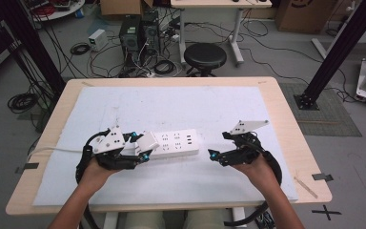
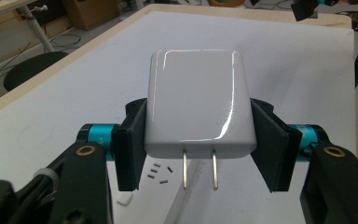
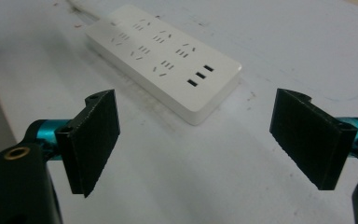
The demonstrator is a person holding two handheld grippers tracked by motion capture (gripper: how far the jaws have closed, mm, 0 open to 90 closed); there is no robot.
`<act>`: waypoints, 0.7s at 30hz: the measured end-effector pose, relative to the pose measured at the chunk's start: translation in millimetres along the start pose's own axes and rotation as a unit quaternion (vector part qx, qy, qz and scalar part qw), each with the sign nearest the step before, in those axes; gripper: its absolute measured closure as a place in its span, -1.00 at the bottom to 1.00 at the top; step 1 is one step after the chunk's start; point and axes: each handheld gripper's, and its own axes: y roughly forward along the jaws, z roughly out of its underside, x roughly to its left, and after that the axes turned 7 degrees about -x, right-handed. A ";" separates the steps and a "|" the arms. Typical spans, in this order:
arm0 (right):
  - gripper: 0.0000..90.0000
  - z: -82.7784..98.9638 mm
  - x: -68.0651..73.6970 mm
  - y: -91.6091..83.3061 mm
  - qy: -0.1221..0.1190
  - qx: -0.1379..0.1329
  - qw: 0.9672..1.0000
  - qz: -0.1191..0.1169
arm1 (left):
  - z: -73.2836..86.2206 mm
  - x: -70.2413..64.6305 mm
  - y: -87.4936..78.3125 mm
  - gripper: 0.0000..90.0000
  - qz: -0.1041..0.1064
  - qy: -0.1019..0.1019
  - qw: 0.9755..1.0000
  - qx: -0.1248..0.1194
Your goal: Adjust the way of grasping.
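The left gripper (image 2: 198, 149) pinches a glossy white plastic plug-in charger block (image 2: 198, 105) by its flat sides, two metal prongs (image 2: 199, 169) pointing down over the white power strip (image 1: 176, 143). It looks light, rigid and slippery, so that side grip seems right. The right gripper (image 3: 214, 135), jaws spread, hovers near the strip's end.
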 end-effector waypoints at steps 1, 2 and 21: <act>-0.64 -0.4 1.2 1.3 0.000 -0.002 1.000 -0.008 | 0.1 -0.6 0.4 -0.06 0.001 0.001 1.000 -0.002; -0.64 -0.6 2.7 2.4 0.002 -0.002 1.000 -0.016 | -0.1 -1.1 0.6 -0.06 0.005 0.004 1.000 0.000; -0.64 -19.1 29.7 26.6 0.007 0.007 0.996 -0.088 | -0.5 -17.6 18.5 -0.06 0.073 0.090 0.993 0.008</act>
